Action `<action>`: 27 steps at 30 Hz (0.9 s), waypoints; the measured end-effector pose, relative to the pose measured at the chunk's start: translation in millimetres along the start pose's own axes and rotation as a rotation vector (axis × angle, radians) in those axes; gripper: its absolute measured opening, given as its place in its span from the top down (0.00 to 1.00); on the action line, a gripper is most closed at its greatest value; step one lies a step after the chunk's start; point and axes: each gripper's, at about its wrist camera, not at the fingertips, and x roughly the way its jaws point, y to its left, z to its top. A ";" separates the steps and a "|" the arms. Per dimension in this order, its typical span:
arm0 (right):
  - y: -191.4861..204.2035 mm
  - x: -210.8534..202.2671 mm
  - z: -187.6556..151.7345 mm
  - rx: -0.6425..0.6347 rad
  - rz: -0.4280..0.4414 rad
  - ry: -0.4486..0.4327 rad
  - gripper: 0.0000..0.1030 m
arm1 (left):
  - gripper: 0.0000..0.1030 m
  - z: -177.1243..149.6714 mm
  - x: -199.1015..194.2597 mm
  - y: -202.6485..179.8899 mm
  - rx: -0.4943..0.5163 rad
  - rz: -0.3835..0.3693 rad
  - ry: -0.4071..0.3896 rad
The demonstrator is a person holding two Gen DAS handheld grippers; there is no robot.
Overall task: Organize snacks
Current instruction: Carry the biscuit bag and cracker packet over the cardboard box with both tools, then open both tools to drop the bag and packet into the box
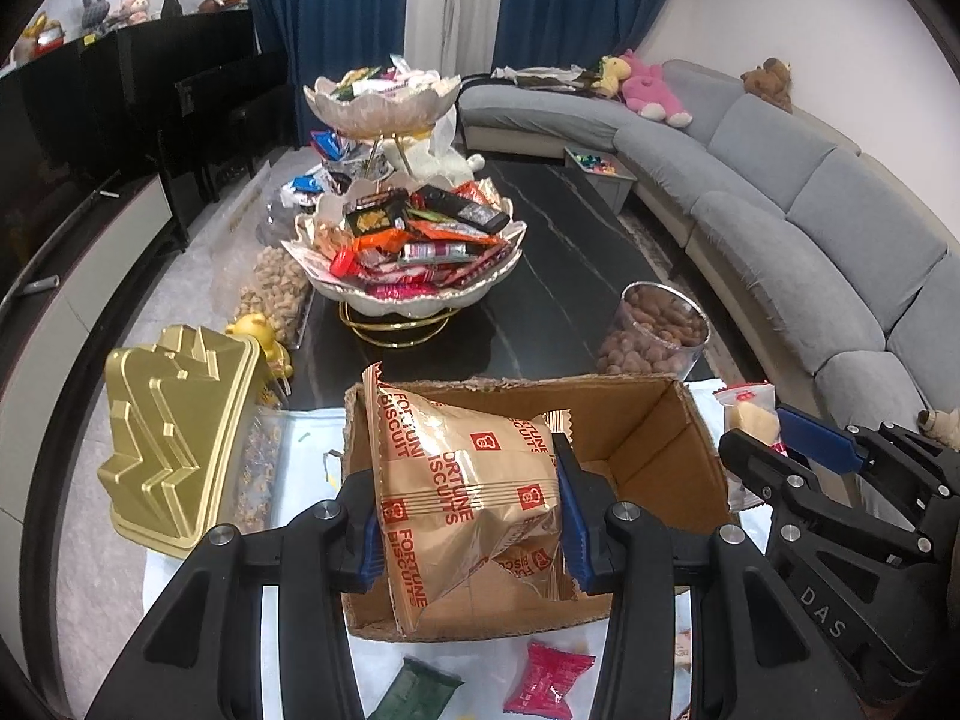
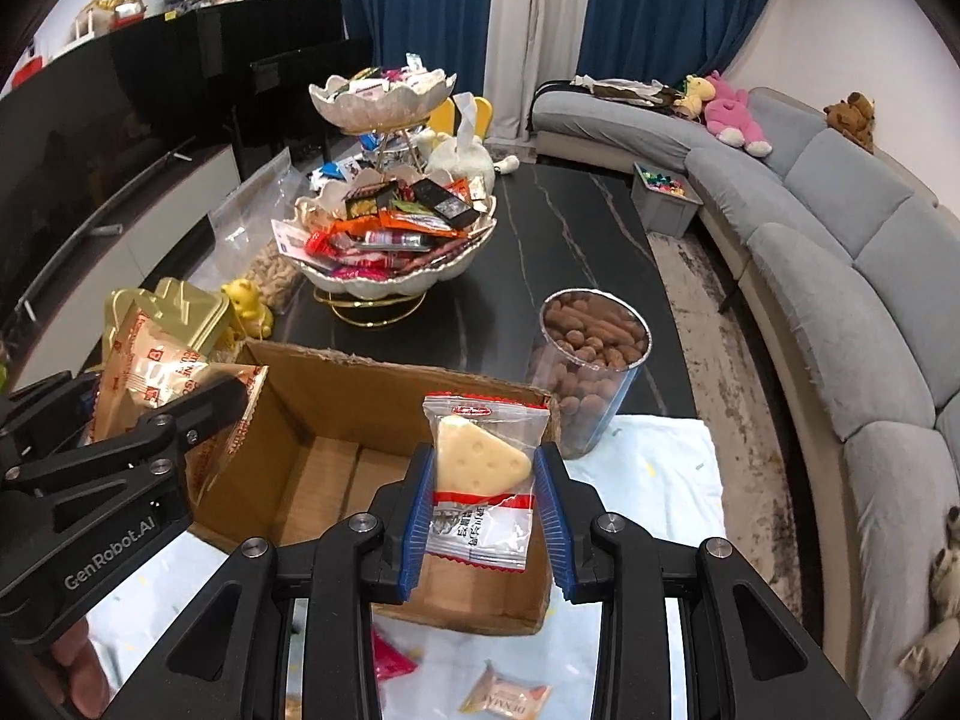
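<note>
My left gripper (image 1: pixel 468 516) is shut on a gold Fortune Biscuits bag (image 1: pixel 462 498) and holds it over the open cardboard box (image 1: pixel 654 444). The bag also shows in the right wrist view (image 2: pixel 156 384), at the box's left wall. My right gripper (image 2: pixel 483 516) is shut on a clear packet with a cheese-shaped snack (image 2: pixel 480 468), above the box's near right part (image 2: pixel 336 402). The box looks bare inside. The right gripper shows in the left wrist view (image 1: pixel 798 456) at the box's right side.
A two-tier snack stand (image 1: pixel 414 252) stands behind the box on the dark table (image 1: pixel 576 276). A clear tub of brown snacks (image 2: pixel 591 372) is at the box's far right. A gold tin (image 1: pixel 174 432) is at left. Loose packets lie near: pink (image 1: pixel 549 678), green (image 1: pixel 414 690), tan (image 2: pixel 504 696).
</note>
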 end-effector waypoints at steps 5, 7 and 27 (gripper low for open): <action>-0.5 5.9 -0.5 -0.007 0.003 0.003 0.66 | 0.55 -4.2 8.5 -0.3 0.002 -0.008 0.020; -1.8 5.3 -0.5 -0.006 0.002 -0.004 0.65 | 0.51 -4.5 7.6 -0.3 0.003 -0.007 0.015; -10.3 -29.7 -8.2 0.037 -0.060 -0.080 0.28 | 0.19 -16.3 -26.6 7.6 -0.018 0.076 -0.029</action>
